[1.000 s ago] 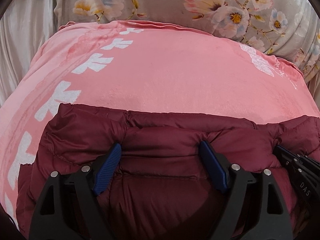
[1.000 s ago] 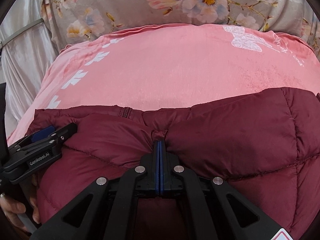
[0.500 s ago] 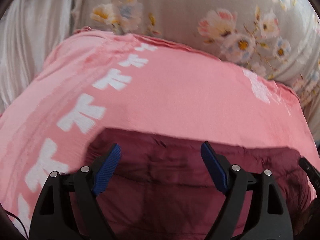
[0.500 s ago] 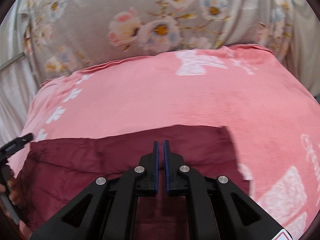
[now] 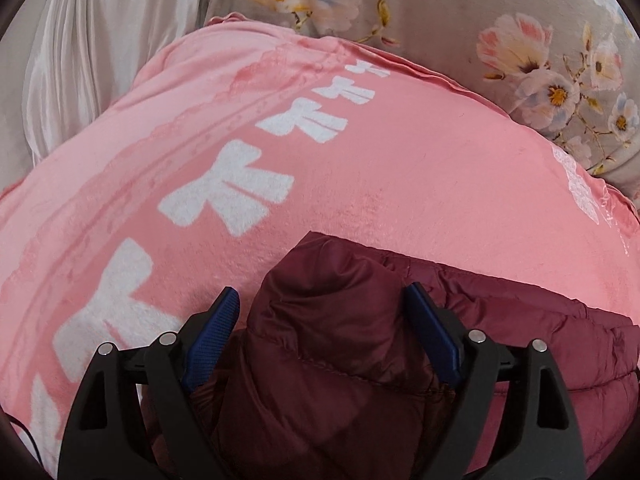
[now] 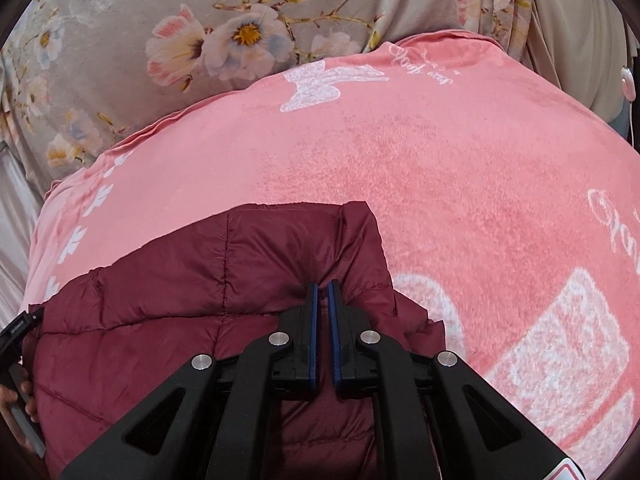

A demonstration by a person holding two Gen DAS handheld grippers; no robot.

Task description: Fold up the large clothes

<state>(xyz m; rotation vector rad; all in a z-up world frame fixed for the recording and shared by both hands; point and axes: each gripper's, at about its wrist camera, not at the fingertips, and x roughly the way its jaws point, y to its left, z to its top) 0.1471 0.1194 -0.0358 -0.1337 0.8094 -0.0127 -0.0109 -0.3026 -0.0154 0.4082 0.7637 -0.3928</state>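
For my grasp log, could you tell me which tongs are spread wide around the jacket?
The left tongs: blue pads spread around the maroon jacket. The right tongs are nearly shut, a narrow gap showing.

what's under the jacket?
The jacket lies on the pink blanket, which shows on all visible sides of it. Anything between them is covered and cannot be seen.

Home bedroom — pink fleece blanket (image 5: 400, 168) spread over bed w/ floral bedding (image 6: 224, 40) behind.
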